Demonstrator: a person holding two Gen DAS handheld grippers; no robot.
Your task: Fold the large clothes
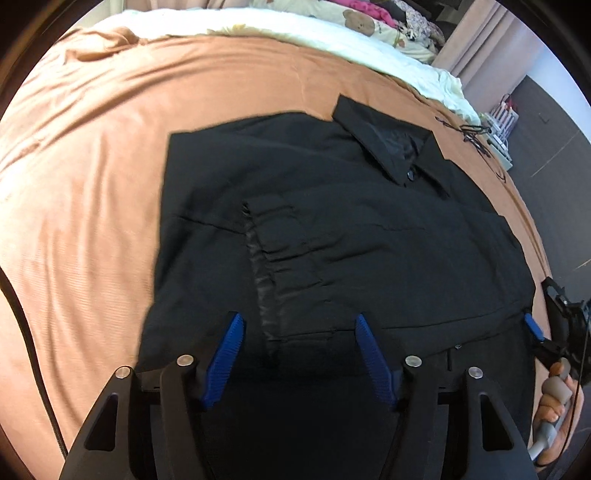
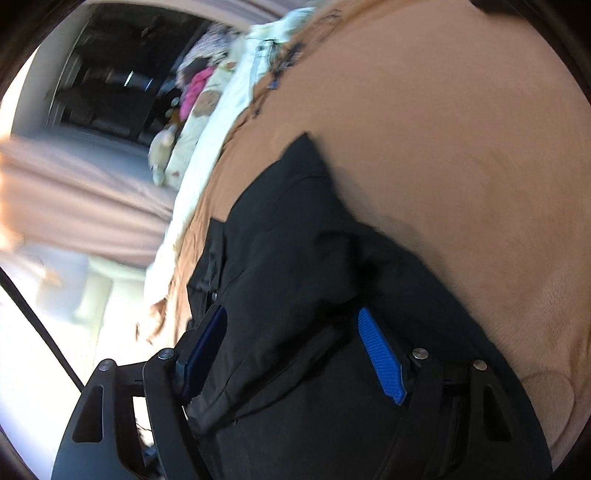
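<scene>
A black collared shirt [image 1: 332, 229] lies flat on an orange-brown bed cover [image 1: 92, 184], collar to the far right, one sleeve folded across its front. My left gripper [image 1: 297, 323] is open over the shirt's near hem, its blue pads apart. My right gripper [image 2: 291, 317] is open, tilted, with the shirt's edge [image 2: 295, 258] lying between its blue pads. The right gripper also shows in the left wrist view [image 1: 533, 326] at the shirt's right edge, held by a hand.
White bedding [image 1: 258, 26] and patterned pillows [image 1: 369, 18] lie at the bed's far side. A black hanger [image 1: 476, 134] lies on the cover near the collar. Dark floor [image 1: 554, 147] and a curtain [image 1: 480, 40] are beyond the bed's right edge.
</scene>
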